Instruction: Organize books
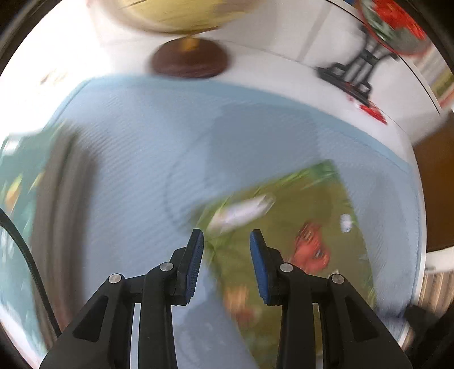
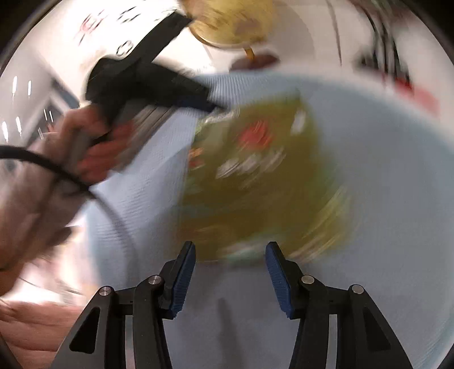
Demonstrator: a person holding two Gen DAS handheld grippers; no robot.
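A green picture book (image 1: pixel 298 227) lies flat on a light blue mat (image 1: pixel 142 136), blurred by motion. My left gripper (image 1: pixel 227 241) hovers over the book's left edge, its blue pads a little apart with nothing between them. In the right wrist view the same book (image 2: pixel 255 176) lies ahead of my right gripper (image 2: pixel 229 249), which stands open and empty just short of the book's near edge. A hand holds the left gripper (image 2: pixel 211 107) there, its tip by the book's far left corner. Teal-covered books (image 1: pixel 17 184) show at the far left edge.
A globe on a dark wooden base (image 1: pixel 190 56) stands behind the mat, also seen as the globe (image 2: pixel 235 22) at the top of the right wrist view. A black stand with a red top (image 1: pixel 357 68) sits at the back right. The table edge runs along the right.
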